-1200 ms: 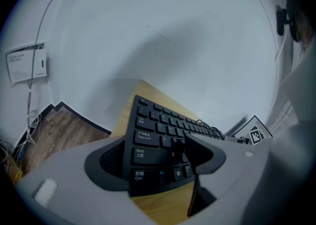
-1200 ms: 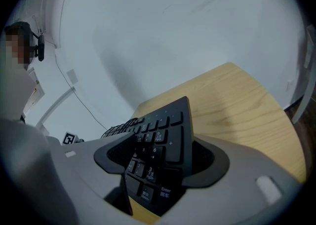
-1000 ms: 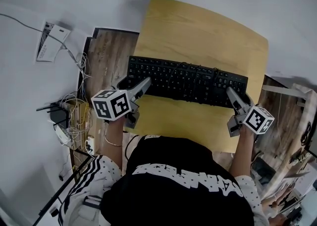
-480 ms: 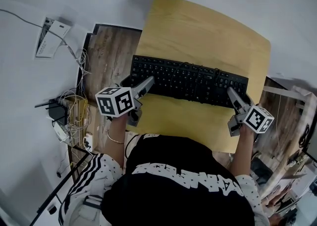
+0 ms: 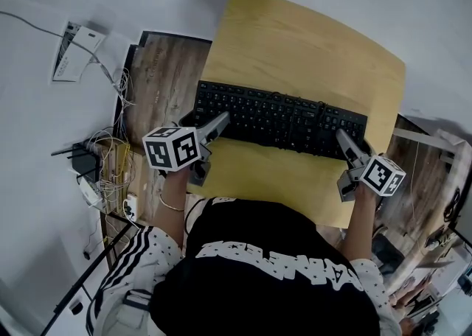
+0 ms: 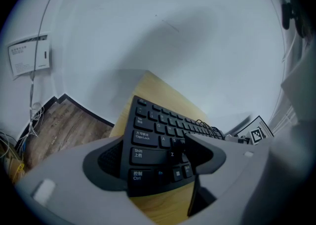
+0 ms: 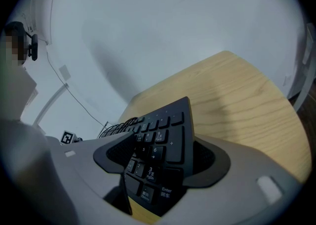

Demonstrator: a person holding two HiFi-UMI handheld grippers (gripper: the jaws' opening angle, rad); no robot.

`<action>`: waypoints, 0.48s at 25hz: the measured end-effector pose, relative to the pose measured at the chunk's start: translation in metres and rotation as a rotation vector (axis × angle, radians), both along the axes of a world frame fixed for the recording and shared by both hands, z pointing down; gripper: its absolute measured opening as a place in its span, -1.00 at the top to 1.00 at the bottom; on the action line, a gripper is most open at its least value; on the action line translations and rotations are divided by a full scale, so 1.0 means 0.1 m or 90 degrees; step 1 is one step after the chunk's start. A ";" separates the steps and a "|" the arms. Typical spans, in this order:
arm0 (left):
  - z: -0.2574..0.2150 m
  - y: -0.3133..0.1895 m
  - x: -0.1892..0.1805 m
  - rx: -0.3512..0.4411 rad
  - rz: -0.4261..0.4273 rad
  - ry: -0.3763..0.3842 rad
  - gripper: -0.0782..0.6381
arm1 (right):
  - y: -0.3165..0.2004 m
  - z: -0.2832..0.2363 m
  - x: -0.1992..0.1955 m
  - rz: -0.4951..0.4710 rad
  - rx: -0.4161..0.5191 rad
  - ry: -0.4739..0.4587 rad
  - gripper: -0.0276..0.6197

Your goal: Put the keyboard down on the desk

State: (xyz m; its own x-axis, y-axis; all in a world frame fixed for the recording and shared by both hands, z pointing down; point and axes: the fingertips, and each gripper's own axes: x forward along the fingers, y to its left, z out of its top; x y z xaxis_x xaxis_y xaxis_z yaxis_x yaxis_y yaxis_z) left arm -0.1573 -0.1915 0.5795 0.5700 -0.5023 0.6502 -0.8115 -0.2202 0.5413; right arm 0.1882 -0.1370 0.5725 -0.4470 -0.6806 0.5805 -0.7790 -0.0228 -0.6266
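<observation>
Soft, even indoor light keeps everything fairly bright. Broad faint shadows lie on the wall above the bench. Both gripper views bulge fisheye-fashion, with black corners.

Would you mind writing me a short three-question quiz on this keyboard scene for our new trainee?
1. True or false: the left gripper has its jaws shut together with nothing between them.
2. Which part of the keyboard sits between the jaws of the right gripper? A) the number-pad end B) the Ctrl and Shift end C) the middle
3. In a few words, what surface is beneath the keyboard?

Key:
1. False: the jaws stand wide apart, with the keyboard's Ctrl and Shift corner between them.
2. A.
3. The light wooden desk.
</observation>
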 end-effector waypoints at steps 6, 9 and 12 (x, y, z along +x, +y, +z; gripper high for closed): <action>0.00 0.00 0.01 -0.003 -0.002 -0.009 -0.18 | -0.01 0.05 0.01 0.000 -0.004 -0.001 -0.12; 0.01 -0.01 0.01 -0.004 -0.003 -0.014 -0.18 | 0.00 0.07 0.01 0.002 -0.010 -0.007 -0.12; 0.01 -0.01 0.01 -0.006 -0.002 -0.019 -0.18 | 0.00 0.11 0.02 0.003 -0.015 -0.009 -0.12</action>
State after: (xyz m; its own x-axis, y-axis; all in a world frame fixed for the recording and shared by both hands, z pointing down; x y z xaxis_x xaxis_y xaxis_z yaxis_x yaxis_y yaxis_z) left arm -0.1559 -0.1925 0.5804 0.5484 -0.4981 0.6716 -0.8281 -0.2120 0.5189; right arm 0.1901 -0.1371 0.5833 -0.4519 -0.6685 0.5906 -0.7701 -0.0418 -0.6366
